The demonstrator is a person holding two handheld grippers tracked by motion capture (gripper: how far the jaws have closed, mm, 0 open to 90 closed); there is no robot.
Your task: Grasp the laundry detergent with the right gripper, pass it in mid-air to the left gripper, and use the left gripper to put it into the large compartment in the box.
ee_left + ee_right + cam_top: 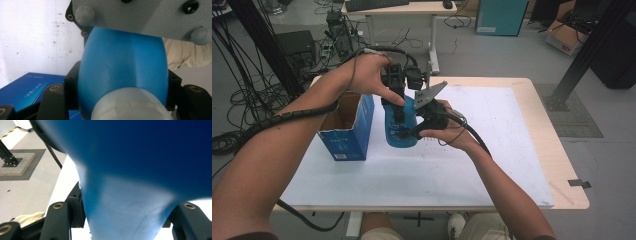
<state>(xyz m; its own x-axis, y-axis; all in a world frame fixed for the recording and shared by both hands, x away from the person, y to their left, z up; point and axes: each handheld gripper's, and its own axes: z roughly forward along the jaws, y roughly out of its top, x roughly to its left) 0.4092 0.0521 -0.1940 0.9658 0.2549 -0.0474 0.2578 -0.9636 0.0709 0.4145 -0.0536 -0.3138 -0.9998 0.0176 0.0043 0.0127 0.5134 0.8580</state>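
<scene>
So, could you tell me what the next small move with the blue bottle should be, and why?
Probably let the right gripper open, so that the left gripper alone can carry the blue bottle toward the open box. Both grippers clamp the bottle above the white mat, and the box stands open just beside it.

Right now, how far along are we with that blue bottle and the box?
Done: the blue bottle is out of the open blue box, upright beside it. In hand: the left claw grips its upper part near the white cap, and the right claw clamps lower down. Left: the cap looks still on.
</scene>
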